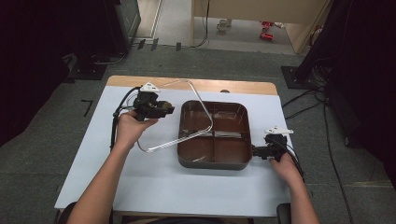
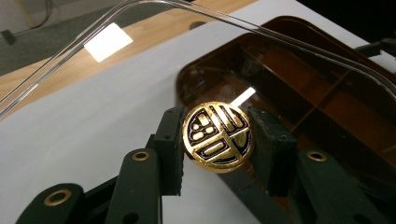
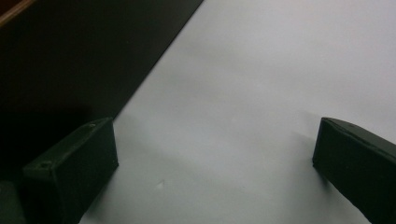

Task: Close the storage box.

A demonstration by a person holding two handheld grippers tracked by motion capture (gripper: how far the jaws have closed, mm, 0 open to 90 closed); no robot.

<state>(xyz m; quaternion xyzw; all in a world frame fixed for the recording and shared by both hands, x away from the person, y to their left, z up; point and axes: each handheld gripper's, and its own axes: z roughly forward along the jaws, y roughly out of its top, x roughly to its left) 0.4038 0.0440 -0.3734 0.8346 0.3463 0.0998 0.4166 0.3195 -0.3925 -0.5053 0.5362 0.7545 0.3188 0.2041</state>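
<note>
Clear lid (image 1: 180, 116), held up at a tilt over the left half of the brown tray (image 1: 236, 161), centre of the high view: upper edge lifted toward the wooden table edge (image 1: 243, 87), lower right corner down over the tray's middle. Round gold knob (image 2: 218, 137) with a dark pattern, clamped between the two black pads in the left gripper view, centre frame, lid rim arcing across the top of that frame.

Left gripper (image 1: 159, 108), left of centre in the high view, closed on that knob and carrying the lid; left hand (image 1: 130, 128) wrapped round the body, forearm in from the bottom left.

Tray divided into compartments, dark glossy brown inside, sitting on the white sheet (image 1: 154, 182) right of centre. Contents not legible.

Right gripper (image 1: 256, 151), lower right of the high view, low at the tray's right rim, right hand (image 1: 286, 168) behind it. In the right gripper view: jaws wide apart at the bottom corners, nothing between the pads, white sheet under them and the tray's dark wall (image 3: 70, 60) in the upper left. Contact with the tray wall: cannot tell.

Grey carpet floor (image 1: 42, 154) around the table.
</note>
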